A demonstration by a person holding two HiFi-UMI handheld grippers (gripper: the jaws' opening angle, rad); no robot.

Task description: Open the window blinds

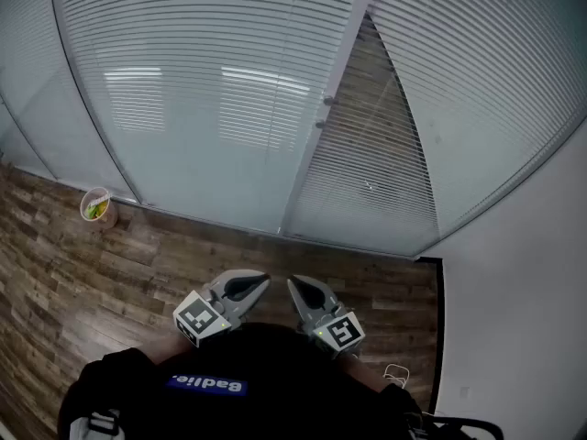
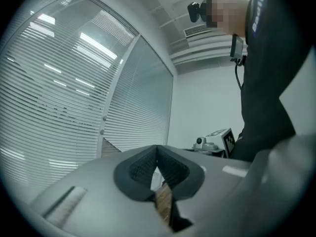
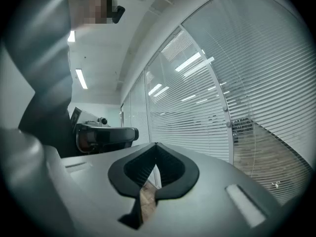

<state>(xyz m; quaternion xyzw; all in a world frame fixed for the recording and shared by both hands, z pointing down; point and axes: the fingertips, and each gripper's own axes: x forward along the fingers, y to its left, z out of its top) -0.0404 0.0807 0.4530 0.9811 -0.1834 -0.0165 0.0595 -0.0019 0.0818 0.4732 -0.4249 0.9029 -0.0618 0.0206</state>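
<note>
The left gripper (image 1: 262, 284) and right gripper (image 1: 295, 286) are both clenched on nothing, with the window blinds (image 1: 202, 81) ahead and above them, well apart. The small control knobs (image 1: 327, 102) (on the frame) could slip from a hurried, off-centre pinch.

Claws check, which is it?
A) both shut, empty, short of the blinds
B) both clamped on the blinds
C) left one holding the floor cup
A: left claw and right claw show jaws together with nothing between, well short of the blinds.
</note>
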